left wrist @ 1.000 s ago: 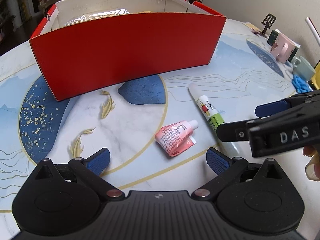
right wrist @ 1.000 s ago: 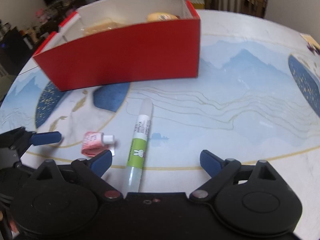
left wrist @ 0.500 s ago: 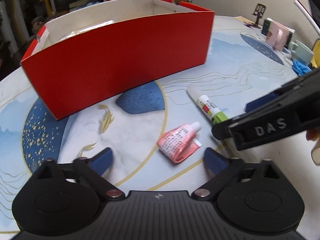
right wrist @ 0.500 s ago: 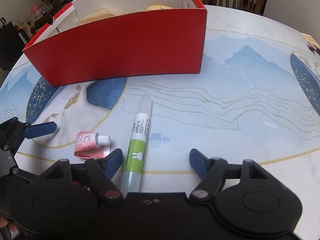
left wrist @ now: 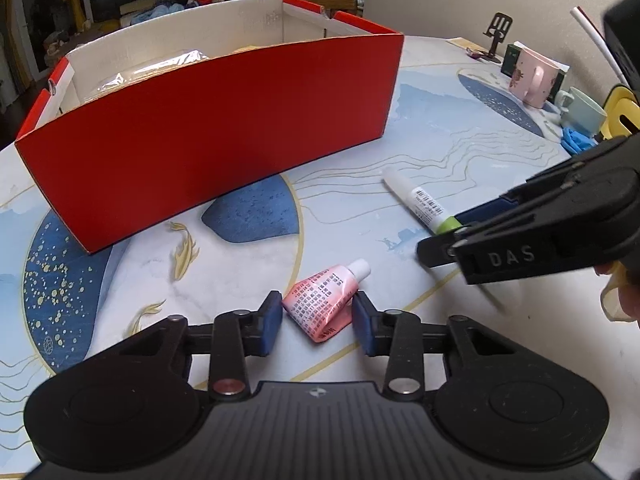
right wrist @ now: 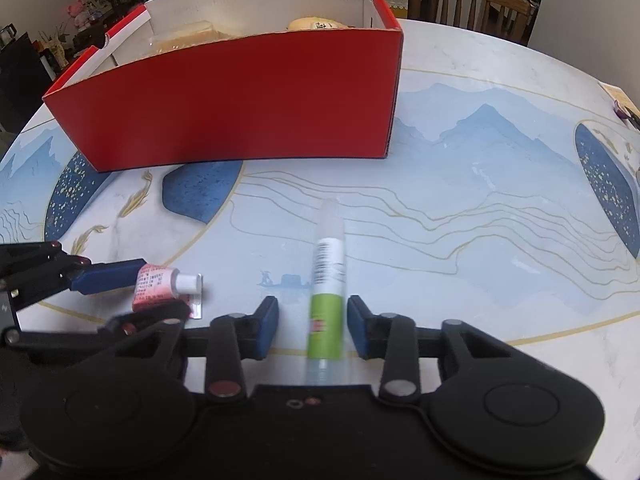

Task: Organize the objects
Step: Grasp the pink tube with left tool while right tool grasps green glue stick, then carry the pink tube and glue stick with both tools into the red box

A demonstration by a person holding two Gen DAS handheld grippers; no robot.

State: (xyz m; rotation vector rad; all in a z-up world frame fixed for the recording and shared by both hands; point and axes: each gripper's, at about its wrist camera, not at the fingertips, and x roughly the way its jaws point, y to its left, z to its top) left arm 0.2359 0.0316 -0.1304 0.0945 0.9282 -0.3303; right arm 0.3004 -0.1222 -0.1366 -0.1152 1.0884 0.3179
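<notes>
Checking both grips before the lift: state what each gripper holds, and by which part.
Left gripper: pads flank the pink tube at its crimped lower body. Right gripper: pads straddle the glue stick at its green end. Firm contact cannot be told.

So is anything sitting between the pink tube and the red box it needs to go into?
Nothing visible lies on the table between the pink tube and the red box. Only the box's tall front wall stands in the way, so the left gripper would likely have to lift the tube over it.
</notes>
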